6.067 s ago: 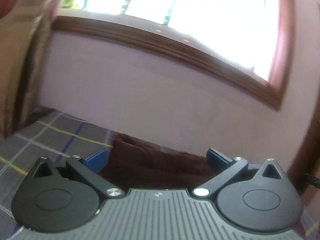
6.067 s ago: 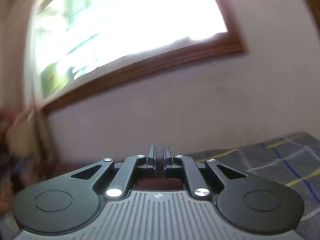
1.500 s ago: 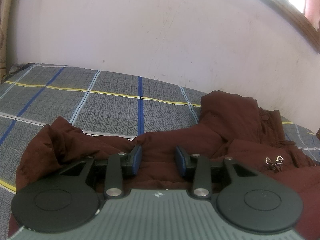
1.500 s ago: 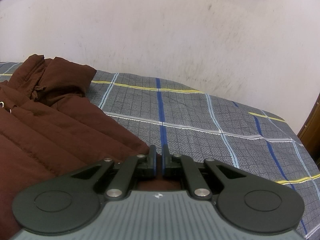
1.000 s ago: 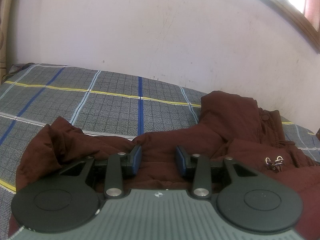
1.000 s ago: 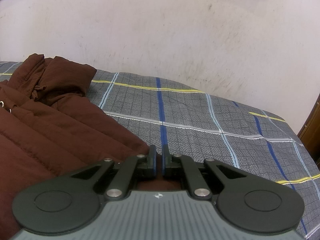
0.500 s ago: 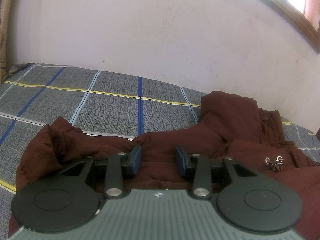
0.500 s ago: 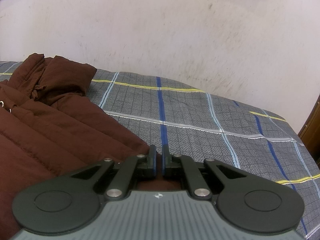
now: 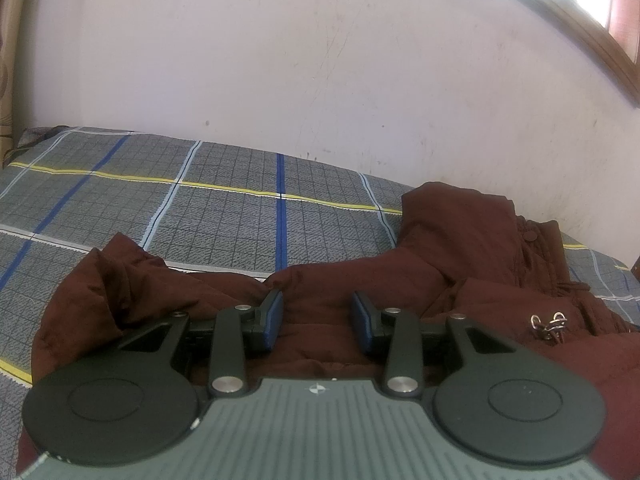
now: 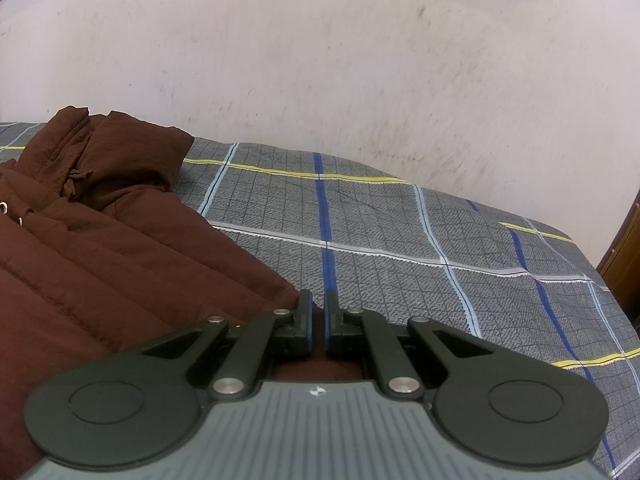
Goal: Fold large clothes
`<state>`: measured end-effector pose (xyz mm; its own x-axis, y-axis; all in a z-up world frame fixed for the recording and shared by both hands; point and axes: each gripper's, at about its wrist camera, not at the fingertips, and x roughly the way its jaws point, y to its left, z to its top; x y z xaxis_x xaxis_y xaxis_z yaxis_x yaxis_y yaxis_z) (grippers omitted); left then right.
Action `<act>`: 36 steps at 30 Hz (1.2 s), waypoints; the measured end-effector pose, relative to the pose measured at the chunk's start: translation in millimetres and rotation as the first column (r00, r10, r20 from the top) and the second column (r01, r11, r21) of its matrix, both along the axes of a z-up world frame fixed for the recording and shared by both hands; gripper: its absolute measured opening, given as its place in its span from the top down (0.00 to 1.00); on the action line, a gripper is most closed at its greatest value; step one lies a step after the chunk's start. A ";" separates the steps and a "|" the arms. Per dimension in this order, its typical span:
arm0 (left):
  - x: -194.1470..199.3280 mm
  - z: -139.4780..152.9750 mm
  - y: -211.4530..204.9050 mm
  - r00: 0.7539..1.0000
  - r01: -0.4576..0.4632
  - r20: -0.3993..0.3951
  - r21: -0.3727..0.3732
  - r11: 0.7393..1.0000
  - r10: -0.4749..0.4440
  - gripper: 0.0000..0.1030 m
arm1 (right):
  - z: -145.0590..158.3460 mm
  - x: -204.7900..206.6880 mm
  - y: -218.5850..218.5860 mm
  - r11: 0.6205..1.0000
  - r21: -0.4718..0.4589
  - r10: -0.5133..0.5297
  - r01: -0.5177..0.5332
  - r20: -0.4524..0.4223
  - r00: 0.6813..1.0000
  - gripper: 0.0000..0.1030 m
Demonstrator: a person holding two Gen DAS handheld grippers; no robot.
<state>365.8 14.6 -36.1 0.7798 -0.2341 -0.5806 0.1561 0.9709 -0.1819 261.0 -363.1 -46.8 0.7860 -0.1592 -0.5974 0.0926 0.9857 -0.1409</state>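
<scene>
A large dark brown padded jacket lies spread on a grey checked bed sheet. In the left wrist view my left gripper is open, its blue pads either side of a fold of the jacket's edge. A bunched sleeve lies to its left; the hood sits at the right. In the right wrist view the jacket fills the left side. My right gripper is shut on the jacket's edge, brown cloth showing between its fingers.
A pale wall runs along the far side of the bed. A wooden window frame sits at upper right in the left wrist view. Wooden furniture stands by the bed's right edge. Bare sheet lies right of the jacket.
Six seconds ago both grippers were raised toward the window, the left wide open. Over the last second and a half nothing has visibly moved.
</scene>
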 end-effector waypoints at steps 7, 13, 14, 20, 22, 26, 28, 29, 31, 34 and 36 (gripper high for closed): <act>-0.2 0.1 0.2 1.000 0.001 0.000 0.000 1.000 -0.001 0.60 | 0.3 1.1 -1.0 1.000 0.001 0.000 0.000 -0.001 1.000 0.95; -1.3 2.6 -1.0 1.000 0.004 0.007 0.008 1.000 -0.004 0.53 | -0.6 0.8 0.5 1.000 -0.006 -0.002 0.002 -0.008 1.000 0.95; -3.1 4.8 -0.8 1.000 0.010 0.015 0.004 1.000 -0.010 0.50 | -0.9 0.9 1.6 1.000 -0.012 -0.003 0.003 -0.010 1.000 0.95; -28.4 46.6 20.5 0.999 0.027 0.046 -0.123 0.992 -0.022 0.18 | -2.0 4.8 4.6 0.999 -0.043 -0.001 0.000 -0.030 1.000 0.95; -41.9 65.0 34.5 0.998 0.001 0.063 -0.147 0.989 0.008 0.00 | -1.5 4.9 5.7 0.998 -0.056 -0.003 0.001 -0.034 0.999 0.95; -70.0 88.6 83.7 0.997 -0.045 0.048 -0.135 0.990 0.052 0.00 | -0.2 6.8 4.7 0.998 -0.065 -0.002 0.000 -0.037 0.999 0.95; -79.1 88.2 114.3 0.998 -0.069 0.004 -0.128 0.989 0.070 0.00 | 4.5 6.5 2.8 0.998 -0.065 -0.005 0.003 -0.035 0.999 0.93; -82.9 85.9 128.3 0.998 -0.068 -0.020 -0.120 0.991 0.066 0.00 | 9.1 4.1 2.1 0.998 -0.068 -0.004 0.002 -0.026 1.000 0.91; -90.7 77.2 151.9 0.997 -0.048 -0.062 -0.113 0.992 0.042 0.00 | 29.1 -11.9 5.6 0.995 -0.101 -0.011 0.016 0.044 0.999 0.84; -101.3 57.9 167.6 0.993 0.023 -0.114 -0.115 0.993 -0.036 0.01 | 66.7 -50.0 14.0 0.996 -0.093 0.005 0.013 0.194 0.981 0.60; -106.5 41.0 169.0 0.983 0.100 -0.140 -0.138 0.985 -0.120 0.03 | 87.6 -82.9 24.3 0.998 -0.055 0.042 -0.028 0.275 0.960 0.26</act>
<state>259.2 183.6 4.9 0.6537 -0.3947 -0.6457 0.2227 0.9158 -0.3343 178.2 -338.7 40.8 0.9248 -0.1529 -0.3483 0.1005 0.9814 -0.1639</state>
